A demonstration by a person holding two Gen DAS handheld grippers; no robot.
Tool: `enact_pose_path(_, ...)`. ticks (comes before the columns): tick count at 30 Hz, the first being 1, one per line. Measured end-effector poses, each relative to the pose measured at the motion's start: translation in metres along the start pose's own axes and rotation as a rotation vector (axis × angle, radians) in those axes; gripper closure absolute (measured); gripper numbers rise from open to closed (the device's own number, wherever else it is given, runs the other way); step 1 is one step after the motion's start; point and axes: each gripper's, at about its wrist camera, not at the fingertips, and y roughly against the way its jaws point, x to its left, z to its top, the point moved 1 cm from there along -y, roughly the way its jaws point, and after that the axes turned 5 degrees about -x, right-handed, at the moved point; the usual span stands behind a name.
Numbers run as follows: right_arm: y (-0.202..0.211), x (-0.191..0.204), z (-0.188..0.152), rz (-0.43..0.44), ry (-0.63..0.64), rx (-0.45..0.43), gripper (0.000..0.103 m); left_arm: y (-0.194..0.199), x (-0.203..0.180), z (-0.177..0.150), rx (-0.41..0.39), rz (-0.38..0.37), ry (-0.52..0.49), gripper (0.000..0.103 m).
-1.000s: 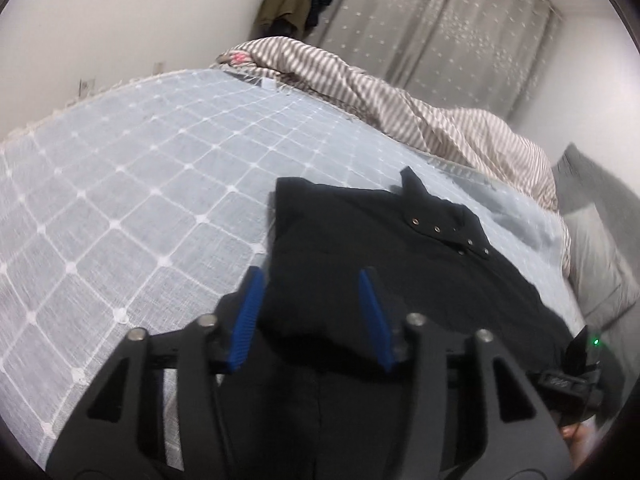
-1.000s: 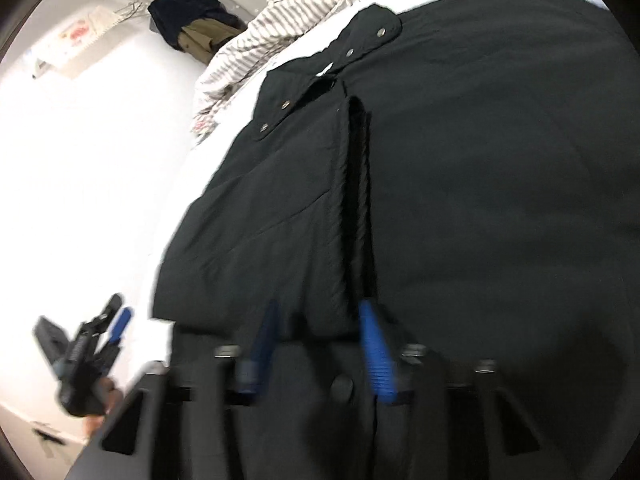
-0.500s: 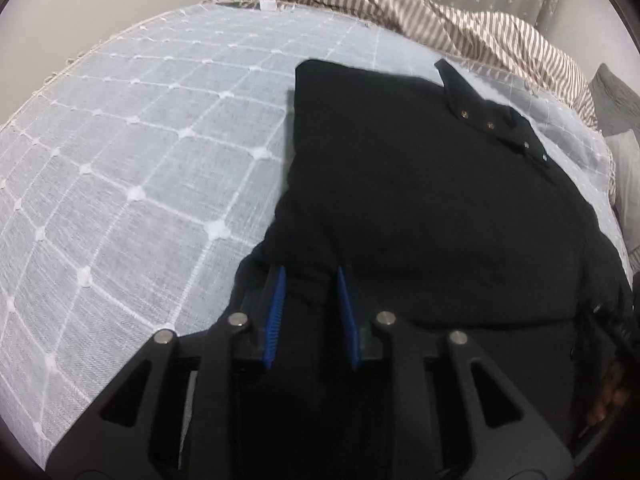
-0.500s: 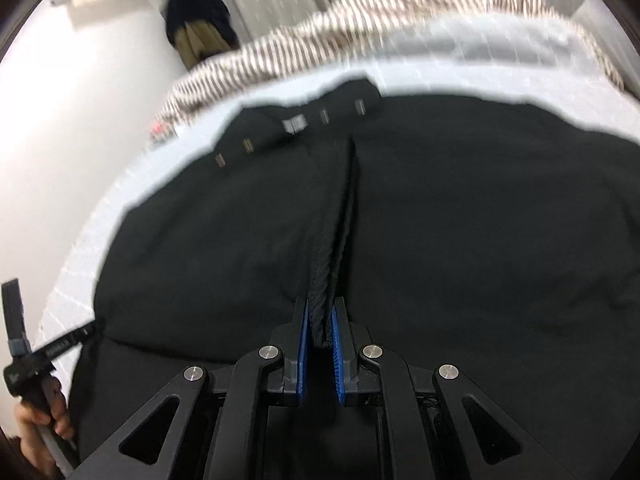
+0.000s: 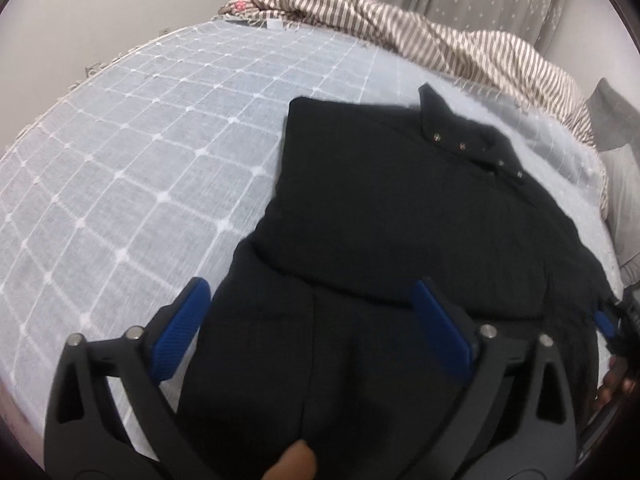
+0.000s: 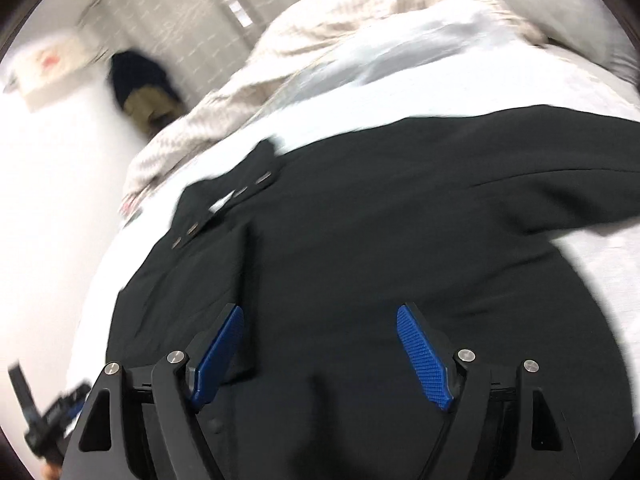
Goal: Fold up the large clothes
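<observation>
The black jacket (image 5: 400,240) is lying spread on the bed (image 5: 140,168), its snap-studded collar (image 5: 472,148) at the far end from both tools and 1 folded panel already sitting across its near half. The left gripper (image 5: 316,328) is hovering over the near hem with its jaws wide apart and nothing between them; the right gripper (image 6: 320,356) is likewise being held with jaws apart and empty, above the middle of the cloth, though that view is blurred. For the fold in hand, the near hem is probably best pinched through every layer at 2 matching points, 1 by each tool, and carried evenly toward the collar so the crease is kept straight. Left of the left jaws, open quilted bed is being offered for moving; beyond the collar, the striped duvet (image 5: 420,36) is crowding the far edge, and pillows (image 5: 616,132) are closing in on the right.
</observation>
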Motion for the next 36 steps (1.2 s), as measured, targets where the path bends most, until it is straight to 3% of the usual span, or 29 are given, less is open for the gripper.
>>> enact_pose_path(5,0.033,-0.094,0.025,-0.112,-0.210,-0.066,0.023,0.001,-0.003,-0.007,0.039,-0.051,0.031,0.001)
enact_pose_path(12,0.073,-0.251,0.044,-0.307,-0.542,-0.154,0.023,0.007,-0.003,-0.008,0.016,-0.200,0.151,0.001)
enact_pose_path(15,0.074,-0.297,0.053,-0.277,-0.606,-0.202,0.023,0.006,-0.005,-0.008,-0.011,-0.224,0.152,0.001)
enact_pose_path(19,0.070,-0.331,0.072,-0.228,-0.619,-0.261,0.027,0.003,-0.018,-0.009,-0.049,-0.220,0.082,0.001)
enact_pose_path(20,0.066,-0.335,0.077,-0.228,-0.630,-0.278,0.038,0.002,-0.020,-0.009,-0.044,-0.228,0.075,0.001)
enact_pose_path(21,0.068,-0.340,0.079,-0.233,-0.639,-0.280,0.065,0.000,-0.023,-0.009,-0.039,-0.239,0.069,0.001)
enact_pose_path(22,0.066,-0.346,0.083,-0.235,-0.646,-0.264,0.086,-0.002,-0.025,-0.009,-0.034,-0.245,0.065,0.001)
enact_pose_path(23,0.066,-0.350,0.085,-0.221,-0.648,-0.243,0.094,-0.003,-0.026,-0.008,-0.031,-0.245,0.065,0.001)
enact_pose_path(29,0.112,-0.291,0.120,-0.224,-0.462,-0.377,0.096,0.002,-0.028,-0.004,-0.027,-0.216,0.030,0.001)
enact_pose_path(36,0.162,-0.136,0.163,-0.163,-0.134,-0.500,0.097,0.010,-0.023,-0.003,-0.048,-0.182,0.004,0.001)
